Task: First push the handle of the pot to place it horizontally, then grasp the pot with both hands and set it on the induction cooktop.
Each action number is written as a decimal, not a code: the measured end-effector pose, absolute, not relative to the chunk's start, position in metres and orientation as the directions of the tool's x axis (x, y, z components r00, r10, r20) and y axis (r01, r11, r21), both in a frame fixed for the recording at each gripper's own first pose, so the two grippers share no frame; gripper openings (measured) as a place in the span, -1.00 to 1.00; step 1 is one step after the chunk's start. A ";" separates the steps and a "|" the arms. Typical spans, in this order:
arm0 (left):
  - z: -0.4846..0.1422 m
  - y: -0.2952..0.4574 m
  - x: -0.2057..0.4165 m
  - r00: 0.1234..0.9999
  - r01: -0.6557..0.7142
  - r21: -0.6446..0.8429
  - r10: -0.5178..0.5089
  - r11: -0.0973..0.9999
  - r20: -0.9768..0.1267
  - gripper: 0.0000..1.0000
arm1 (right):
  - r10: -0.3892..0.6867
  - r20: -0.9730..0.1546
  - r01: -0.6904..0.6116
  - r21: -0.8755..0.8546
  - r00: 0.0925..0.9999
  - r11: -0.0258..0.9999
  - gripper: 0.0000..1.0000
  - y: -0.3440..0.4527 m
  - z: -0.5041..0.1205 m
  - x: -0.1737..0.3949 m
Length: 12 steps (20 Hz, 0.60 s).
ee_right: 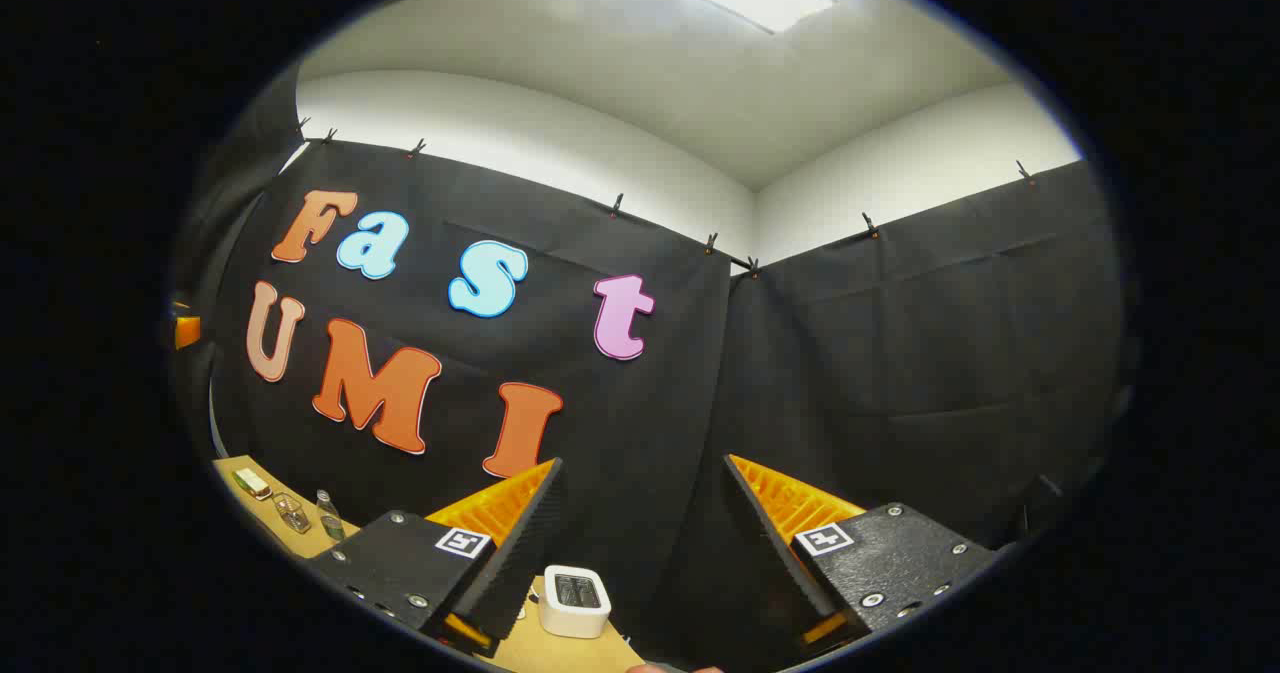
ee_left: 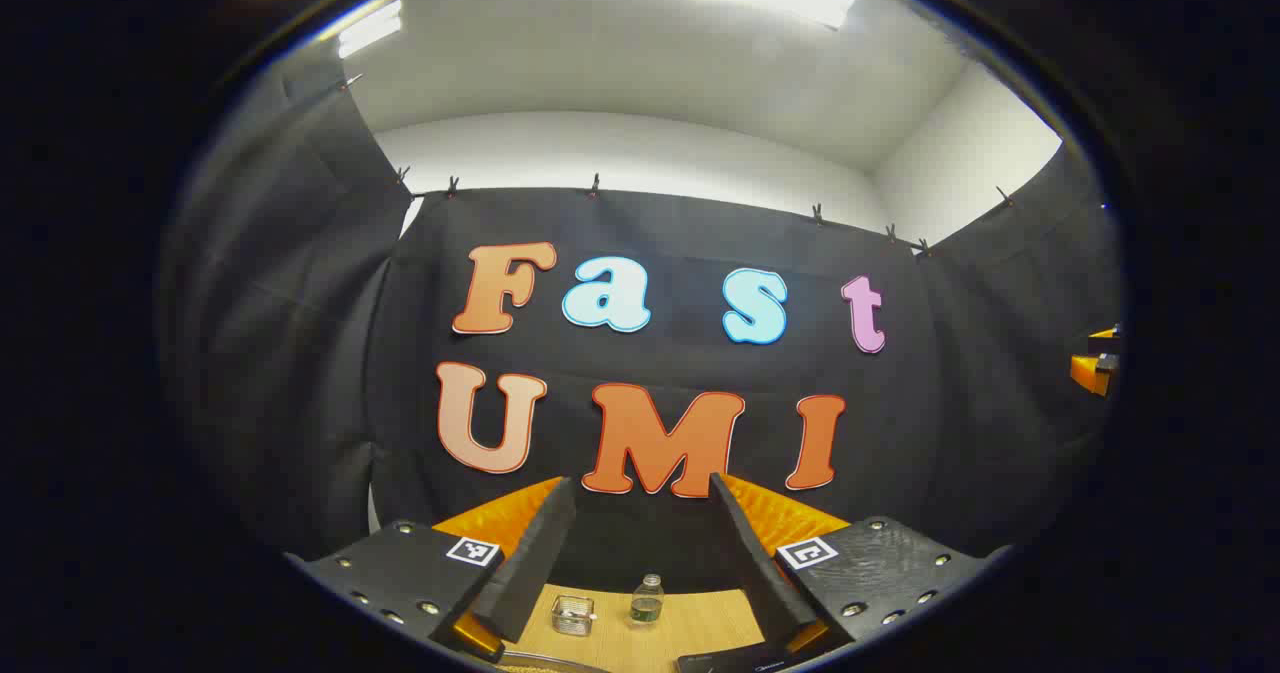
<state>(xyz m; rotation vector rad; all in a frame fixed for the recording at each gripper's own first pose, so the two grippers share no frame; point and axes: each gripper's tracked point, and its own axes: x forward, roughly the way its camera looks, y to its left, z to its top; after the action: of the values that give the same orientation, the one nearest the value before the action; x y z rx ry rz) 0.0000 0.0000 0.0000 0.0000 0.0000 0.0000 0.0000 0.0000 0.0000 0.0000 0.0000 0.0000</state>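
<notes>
Currently catalogued, with the wooden table (ee_left: 700, 623) as landmark.

Left gripper (ee_left: 645, 543): raised above the table's near side, aimed at the cloth wall; fingers spread wide, nothing between them. Flat wedge-shaped fingers, ribbed plastic backing, matte plates with screws and a square marker tag.

Right gripper (ee_right: 645, 543): likewise held high above the table, fingers spread wide and empty. Same build.

Small clear bottle (ee_left: 647, 599): upright at the table's far side, near the wall; clear plastic, rounded shoulders.

Glass dish (ee_left: 572, 614): just beside the bottle on the table; squarish, transparent, thick-walled.

Toaster (ee_right: 575, 600): on the table, seen between the right gripper's fingers; white, smooth, boxy with rounded corners and a dark top slot.

Dark flat edge (ee_left: 740, 661): at the table's near side; glossy, possibly the cooktop, but too little is visible to tell.

Pot: its place cannot be told from these views; presumably low on the table, beneath both cameras' aim.

Table surface: pale wood grain, smooth.

Risk, as judgement: both grippers point well above the table, so a descent begins nearly blind. A misjudged approach could strike the pot's body instead of its handle and skid it across the smooth wood, or knock the bottle or glass dish over.
</notes>
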 end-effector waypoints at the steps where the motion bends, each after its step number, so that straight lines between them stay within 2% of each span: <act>1: 0.000 -0.001 0.000 1.000 0.003 0.002 -0.003 1.000 -0.001 0.69 | -0.004 -0.003 0.004 0.001 1.000 1.000 0.90 -0.003 -0.001 0.000; 12: -0.005 -0.009 0.009 1.000 0.023 0.007 -0.023 1.000 -0.002 0.70 | -0.037 -0.011 0.037 0.000 0.999 0.999 0.90 -0.017 -0.008 0.000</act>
<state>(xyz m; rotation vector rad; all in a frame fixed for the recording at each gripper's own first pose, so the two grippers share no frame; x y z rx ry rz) 0.0089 -0.0087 -0.0049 0.0067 0.0016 -0.0233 -0.0002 -0.0171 -0.0079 0.0007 0.0111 -0.0369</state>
